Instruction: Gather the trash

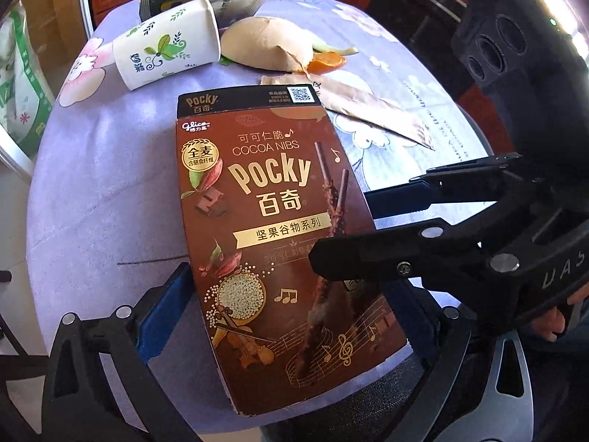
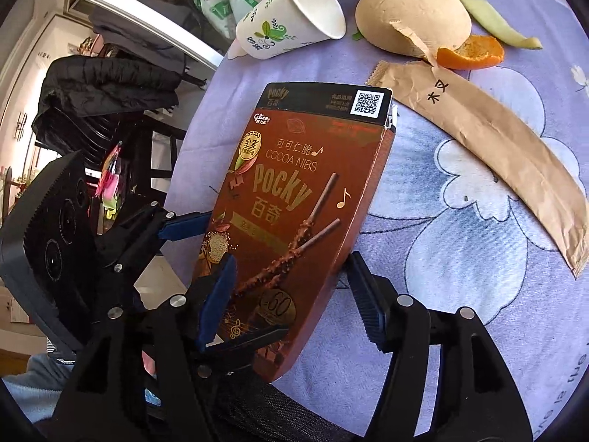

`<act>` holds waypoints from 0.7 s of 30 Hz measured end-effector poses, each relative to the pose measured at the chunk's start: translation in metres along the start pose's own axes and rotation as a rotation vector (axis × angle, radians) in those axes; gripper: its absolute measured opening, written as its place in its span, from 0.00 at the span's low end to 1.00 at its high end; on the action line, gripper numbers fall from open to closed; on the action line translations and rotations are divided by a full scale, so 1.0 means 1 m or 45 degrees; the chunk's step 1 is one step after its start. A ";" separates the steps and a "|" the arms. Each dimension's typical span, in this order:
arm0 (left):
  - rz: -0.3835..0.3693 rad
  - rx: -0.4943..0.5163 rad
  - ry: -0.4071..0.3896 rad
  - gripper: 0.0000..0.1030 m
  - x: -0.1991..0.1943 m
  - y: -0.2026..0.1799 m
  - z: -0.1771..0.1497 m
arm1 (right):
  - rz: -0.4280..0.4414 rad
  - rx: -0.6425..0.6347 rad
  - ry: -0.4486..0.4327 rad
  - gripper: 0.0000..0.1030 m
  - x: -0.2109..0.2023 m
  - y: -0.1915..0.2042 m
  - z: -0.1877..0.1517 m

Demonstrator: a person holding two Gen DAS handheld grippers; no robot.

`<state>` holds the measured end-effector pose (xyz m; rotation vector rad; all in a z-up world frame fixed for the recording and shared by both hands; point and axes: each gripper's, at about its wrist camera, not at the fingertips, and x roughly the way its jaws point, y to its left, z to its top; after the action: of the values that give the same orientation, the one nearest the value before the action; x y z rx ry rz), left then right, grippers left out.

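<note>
A brown Pocky box lies face up on the purple flowered tablecloth, its near end jutting past the table's front edge. My left gripper is open wide and straddles the box's near half; a gap shows beside its left pad. My right gripper is open too, with the box between its fingers and neither pad pressing. In the left wrist view the right gripper comes in from the right, one finger over the box's face. The left gripper shows at the box's left side.
Behind the box lie a tipped paper cup, a brown paper dome, orange peel, a green peel and a long brown paper sleeve. A chair with a dark jacket stands left of the table.
</note>
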<state>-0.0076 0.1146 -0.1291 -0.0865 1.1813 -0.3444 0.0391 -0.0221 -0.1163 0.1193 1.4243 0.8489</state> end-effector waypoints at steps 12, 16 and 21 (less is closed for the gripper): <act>-0.033 0.023 -0.033 0.97 0.001 -0.040 0.038 | 0.009 0.087 -0.233 0.48 -0.071 -0.039 -0.005; -0.016 0.059 0.014 0.97 0.009 -0.063 0.050 | -0.007 0.147 -0.271 0.43 -0.087 -0.062 -0.010; -0.011 0.154 0.034 0.97 0.023 -0.096 0.062 | -0.025 0.202 -0.335 0.43 -0.107 -0.090 -0.009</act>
<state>0.0361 0.0098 -0.1028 0.0188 1.1842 -0.4250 0.0799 -0.1510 -0.0802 0.3253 1.2407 0.6759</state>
